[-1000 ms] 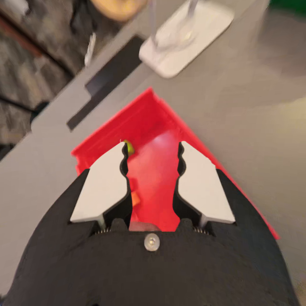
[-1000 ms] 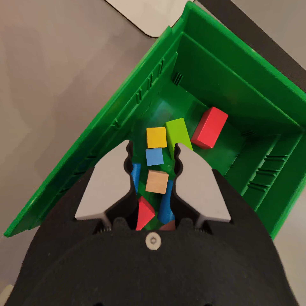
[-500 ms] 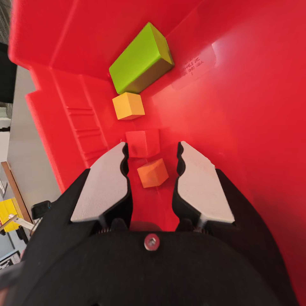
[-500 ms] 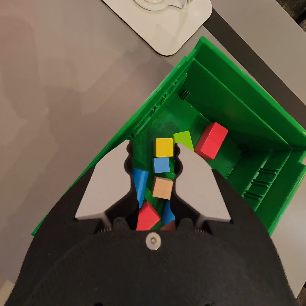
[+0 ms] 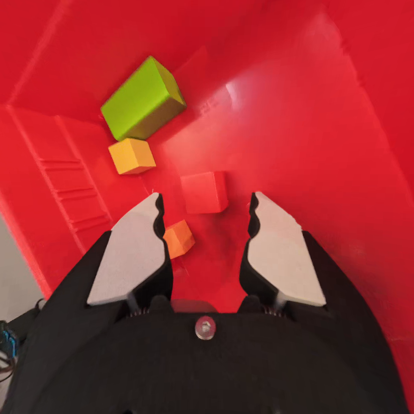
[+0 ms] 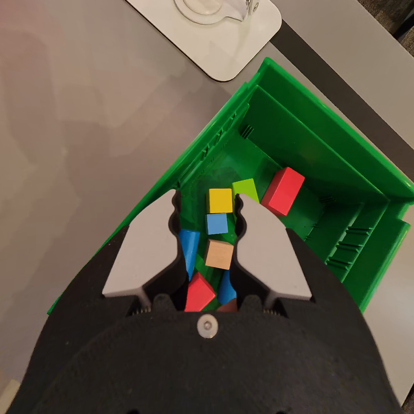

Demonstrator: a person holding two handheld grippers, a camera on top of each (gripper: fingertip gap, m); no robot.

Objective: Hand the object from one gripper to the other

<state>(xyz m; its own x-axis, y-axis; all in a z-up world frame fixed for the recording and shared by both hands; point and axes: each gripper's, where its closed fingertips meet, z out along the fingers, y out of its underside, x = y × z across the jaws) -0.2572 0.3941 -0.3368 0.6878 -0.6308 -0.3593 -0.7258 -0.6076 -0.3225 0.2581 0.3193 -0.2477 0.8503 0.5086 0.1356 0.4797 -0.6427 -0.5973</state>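
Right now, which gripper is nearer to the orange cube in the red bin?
Left. The left gripper is open inside the red bin, beside the orange cube. The right gripper hangs open above the green bin.

The left tongs hang inside a red bin, jaws spread wide with nothing between them. A red cube lies just ahead of the tips, an orange cube beside the left finger, perhaps touching it. Farther in, a yellow cube sits against a green block.
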